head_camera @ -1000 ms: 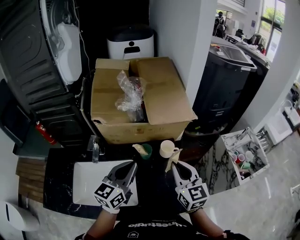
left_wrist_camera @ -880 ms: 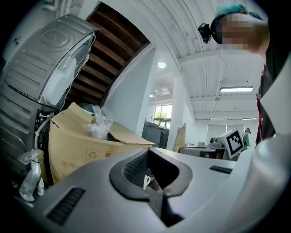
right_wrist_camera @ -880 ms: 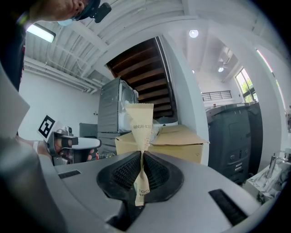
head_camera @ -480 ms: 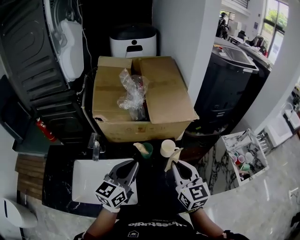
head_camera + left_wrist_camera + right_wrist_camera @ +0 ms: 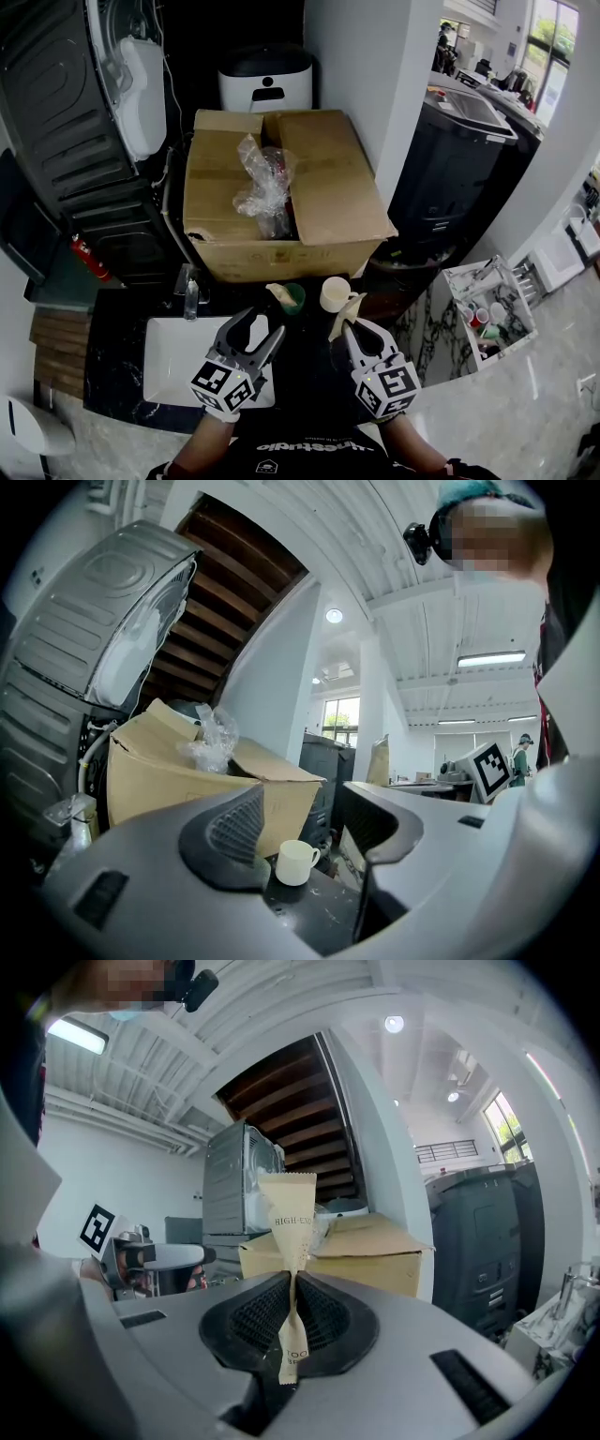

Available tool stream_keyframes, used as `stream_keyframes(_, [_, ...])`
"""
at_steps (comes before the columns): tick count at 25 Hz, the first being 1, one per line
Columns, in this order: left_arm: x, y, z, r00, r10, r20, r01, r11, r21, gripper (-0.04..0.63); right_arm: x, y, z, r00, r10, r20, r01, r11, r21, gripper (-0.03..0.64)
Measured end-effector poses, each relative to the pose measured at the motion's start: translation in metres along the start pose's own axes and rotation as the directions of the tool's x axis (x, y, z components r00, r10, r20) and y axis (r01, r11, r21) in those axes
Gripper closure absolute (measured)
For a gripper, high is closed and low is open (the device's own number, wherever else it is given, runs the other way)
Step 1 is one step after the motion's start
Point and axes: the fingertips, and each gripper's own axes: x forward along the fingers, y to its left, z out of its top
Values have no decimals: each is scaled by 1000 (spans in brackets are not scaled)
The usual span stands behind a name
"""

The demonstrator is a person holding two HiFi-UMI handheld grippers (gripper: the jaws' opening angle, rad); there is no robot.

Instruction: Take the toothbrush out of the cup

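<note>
The right gripper (image 5: 350, 330) pinches its jaws narrow on the paper-wrapped toothbrush (image 5: 289, 1227), low in the centre of the head view just below the white cup (image 5: 335, 295) and seemingly clear of it, so keep that grip firm and draw away without knocking the cup. The left gripper (image 5: 262, 324) has just been opening its jaws, which stand wide and empty (the cup only shows beyond). The dark desk (image 5: 117, 328) has a white sink (image 5: 169, 361) at lower left and a cardboard box (image 5: 328, 187) behind.

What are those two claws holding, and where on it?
The right gripper pinches a paper-wrapped toothbrush below its middle. The left gripper, jaws just opened, holds nothing.
</note>
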Motion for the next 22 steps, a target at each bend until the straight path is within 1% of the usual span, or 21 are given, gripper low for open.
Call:
stream_keyframes(2, [0,3,2,1000,16,11,-16,1000,2,295,0,0,1,1000,0,0,0,1000,-2,563])
stream_keyframes(4, [0,5,3,999,26,21,-26,1000,6,263,0,1,0,1000,0,-1,0,1000,-3,563])
stream_keyframes(12, [5,10,-4,1000,20,25,-20,999,25,250,0,3,-1,1000,1,-6,-1,1000,0,563])
stream_keyframes(22, [34,35,-55,999,27,-39,-27,1000,12,250,4,2,-6,1000,4,-19,-4,1000,1,562])
